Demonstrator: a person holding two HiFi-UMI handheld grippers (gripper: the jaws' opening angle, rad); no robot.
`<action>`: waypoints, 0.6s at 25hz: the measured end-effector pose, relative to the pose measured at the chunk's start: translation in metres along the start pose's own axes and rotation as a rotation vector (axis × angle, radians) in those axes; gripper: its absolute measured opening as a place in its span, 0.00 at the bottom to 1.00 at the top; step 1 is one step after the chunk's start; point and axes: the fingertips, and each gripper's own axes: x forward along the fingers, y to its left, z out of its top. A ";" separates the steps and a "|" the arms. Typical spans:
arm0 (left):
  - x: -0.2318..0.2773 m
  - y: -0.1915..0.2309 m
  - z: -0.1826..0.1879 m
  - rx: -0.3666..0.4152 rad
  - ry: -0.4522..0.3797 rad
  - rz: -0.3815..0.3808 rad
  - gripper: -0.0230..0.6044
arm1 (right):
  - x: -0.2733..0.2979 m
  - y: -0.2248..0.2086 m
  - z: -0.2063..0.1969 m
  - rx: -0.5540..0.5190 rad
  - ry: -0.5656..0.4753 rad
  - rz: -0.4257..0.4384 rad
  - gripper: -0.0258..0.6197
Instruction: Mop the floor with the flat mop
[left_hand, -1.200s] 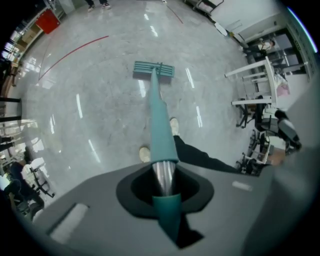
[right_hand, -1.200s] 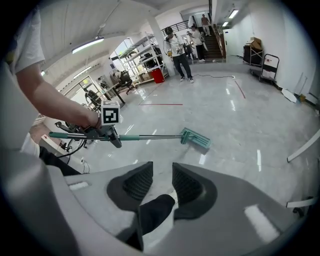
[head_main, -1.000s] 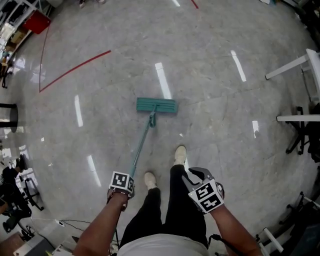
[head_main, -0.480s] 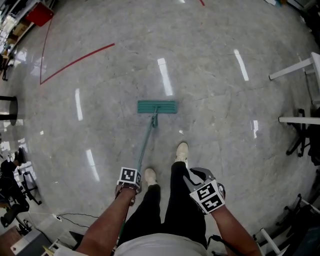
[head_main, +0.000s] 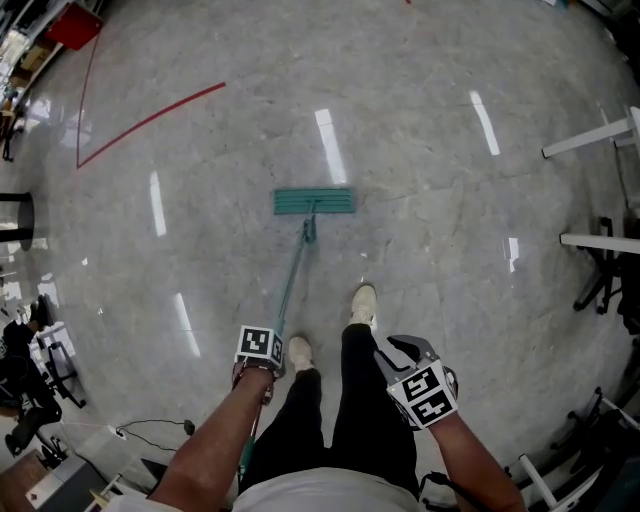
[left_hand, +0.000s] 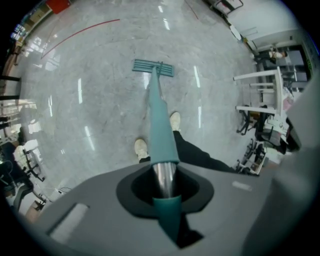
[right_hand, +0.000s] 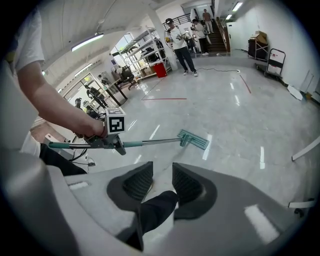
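Left claw (left_hand: 165, 195): gripped the handle (head_main: 292, 275) of the flat mop (head_main: 314, 201); handle's upper end was hidden under forearm (head_main: 215, 440). Right claw (right_hand: 162, 181): stood narrowly parted, held nothing.

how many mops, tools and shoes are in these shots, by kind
flat mop: 1
tools: 2 (left tool shut on the flat mop, right tool open, holding nothing)
shoes: 2
total: 5
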 end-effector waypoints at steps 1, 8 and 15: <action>-0.001 -0.004 0.006 -0.006 -0.003 -0.008 0.13 | 0.000 -0.001 0.000 0.000 0.003 0.003 0.23; -0.011 -0.012 0.050 -0.015 -0.026 -0.010 0.13 | -0.004 -0.018 0.002 0.003 -0.001 -0.002 0.23; -0.029 -0.020 0.098 -0.028 -0.046 -0.022 0.13 | -0.006 -0.032 0.007 0.008 0.003 0.009 0.23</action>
